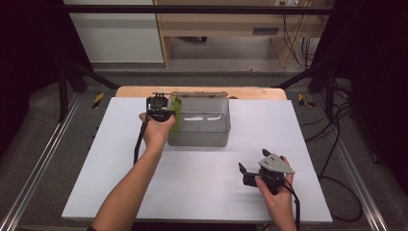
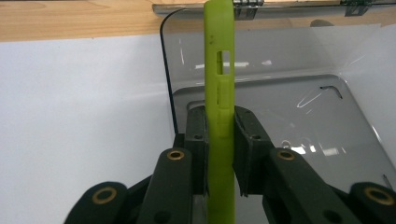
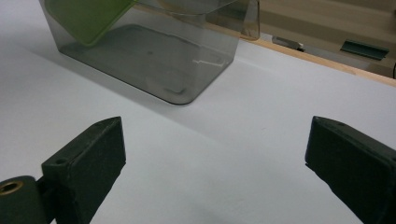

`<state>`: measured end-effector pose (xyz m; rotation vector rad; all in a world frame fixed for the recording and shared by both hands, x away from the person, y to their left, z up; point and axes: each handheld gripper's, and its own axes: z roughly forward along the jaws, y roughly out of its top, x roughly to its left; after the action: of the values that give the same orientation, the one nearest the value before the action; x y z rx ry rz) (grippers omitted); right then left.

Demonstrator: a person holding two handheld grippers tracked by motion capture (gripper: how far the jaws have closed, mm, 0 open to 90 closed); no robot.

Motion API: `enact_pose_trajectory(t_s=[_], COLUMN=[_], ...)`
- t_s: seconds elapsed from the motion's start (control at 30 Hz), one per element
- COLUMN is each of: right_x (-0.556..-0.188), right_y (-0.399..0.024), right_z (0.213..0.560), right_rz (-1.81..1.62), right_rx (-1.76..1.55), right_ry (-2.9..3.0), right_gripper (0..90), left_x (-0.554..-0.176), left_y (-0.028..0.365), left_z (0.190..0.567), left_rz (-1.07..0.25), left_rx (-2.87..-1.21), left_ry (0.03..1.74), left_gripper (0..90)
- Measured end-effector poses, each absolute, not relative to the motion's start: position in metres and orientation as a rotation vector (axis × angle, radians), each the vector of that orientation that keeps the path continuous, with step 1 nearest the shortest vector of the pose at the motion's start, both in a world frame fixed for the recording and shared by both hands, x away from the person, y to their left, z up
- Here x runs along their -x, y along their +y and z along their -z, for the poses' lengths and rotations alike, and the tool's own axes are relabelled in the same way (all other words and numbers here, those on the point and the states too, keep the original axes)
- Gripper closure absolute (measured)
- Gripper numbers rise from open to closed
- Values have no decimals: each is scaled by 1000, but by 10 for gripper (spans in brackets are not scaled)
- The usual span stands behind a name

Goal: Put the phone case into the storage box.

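A lime-green phone case (image 2: 220, 93) stands on edge between the two black pads of my left gripper (image 2: 219, 140), which is shut on it. In the high view that gripper (image 1: 166, 111) holds the green case (image 1: 176, 114) just inside the left wall of a clear smoky plastic box (image 1: 204, 139). The box's floor (image 2: 299, 121) lies below the case. My right gripper (image 1: 252, 167) rests low over the white table near the front right, its jaws wide open with nothing between them (image 3: 215, 158). From there the box (image 3: 154, 70) and the green case (image 3: 84, 18) appear ahead.
The white tabletop (image 1: 192, 183) has a wooden strip (image 1: 134, 91) along its far edge. The box's hinged lid (image 1: 192, 94) hangs open at the back. Black frame legs and cables stand on the floor on both sides.
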<state>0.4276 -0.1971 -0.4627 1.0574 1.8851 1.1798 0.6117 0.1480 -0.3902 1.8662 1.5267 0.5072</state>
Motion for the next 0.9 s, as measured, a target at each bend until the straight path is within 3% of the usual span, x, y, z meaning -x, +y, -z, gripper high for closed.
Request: enact_pose_trajectory(t_s=[0.9], right_x=[-428], right_y=[-197], right_z=[463], right_rz=[-1178], right_rx=[-1061], right_ry=[1890], right_gripper=[54], left_x=[-616], left_y=[151], left_z=[391], left_rz=[-401], left_rx=[-1819], left_ry=[1573], left_gripper=[772])
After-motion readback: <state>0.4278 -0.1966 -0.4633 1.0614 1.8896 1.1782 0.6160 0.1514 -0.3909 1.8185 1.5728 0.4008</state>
